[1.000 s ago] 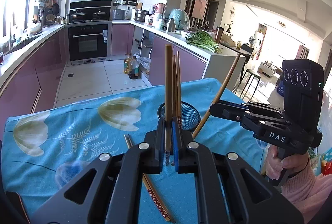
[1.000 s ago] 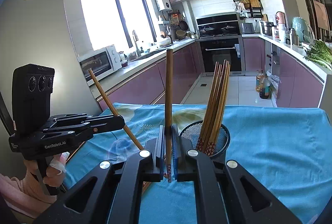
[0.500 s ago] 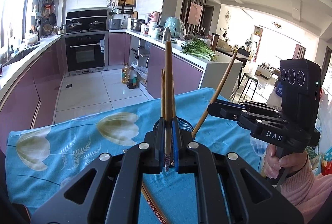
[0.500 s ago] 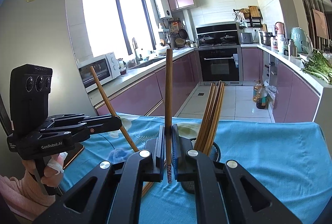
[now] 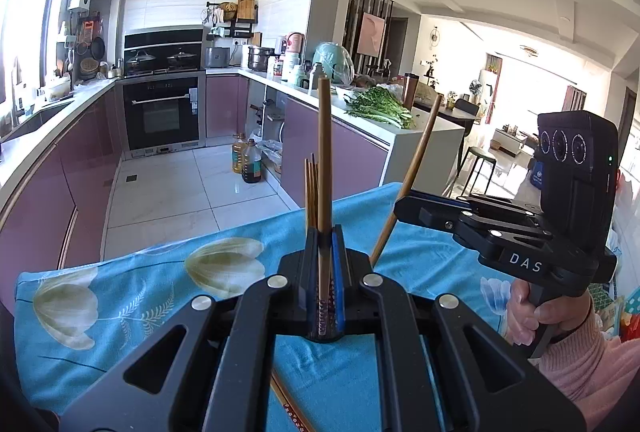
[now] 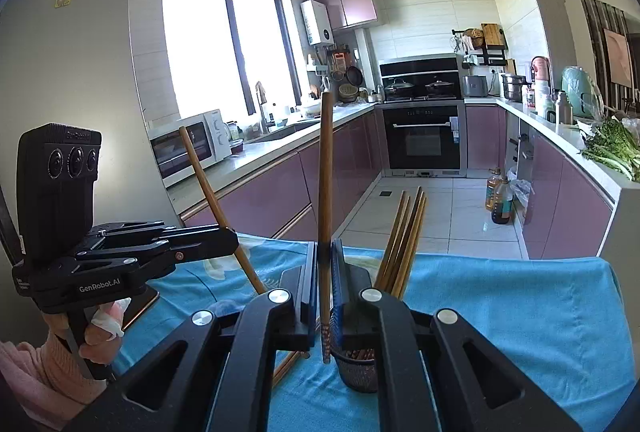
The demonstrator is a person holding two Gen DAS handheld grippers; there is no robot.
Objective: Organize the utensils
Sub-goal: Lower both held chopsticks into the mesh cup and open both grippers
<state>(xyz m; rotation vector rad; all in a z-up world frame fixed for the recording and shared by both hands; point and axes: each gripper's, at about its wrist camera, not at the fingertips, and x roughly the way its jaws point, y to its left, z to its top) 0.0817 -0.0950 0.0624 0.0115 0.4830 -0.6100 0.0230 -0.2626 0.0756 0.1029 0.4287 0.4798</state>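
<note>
Table [image 6: 520,312] under a blue tulip-print cloth [image 5: 120,296] carries everything. Left gripper [image 5: 325,272] fingers clenched on one wooden chopstick [image 5: 324,159], held upright near its patterned lower end. Right gripper [image 6: 325,280] fingers likewise clenched on a second chopstick [image 6: 325,191], upright, its tip hanging just beside the rim of the black mesh holder [image 6: 356,368]. The holder sits on the cloth with a bundle of chopsticks [image 6: 404,240] leaning inside. A loose chopstick [image 5: 290,406] lies flat on the cloth below the left gripper. The sticks look light, stiff and smooth, likely to slip or pivot in a pinch; best gripped near the decorated end, kept vertical, then dropped tip-down into the holder.
</note>
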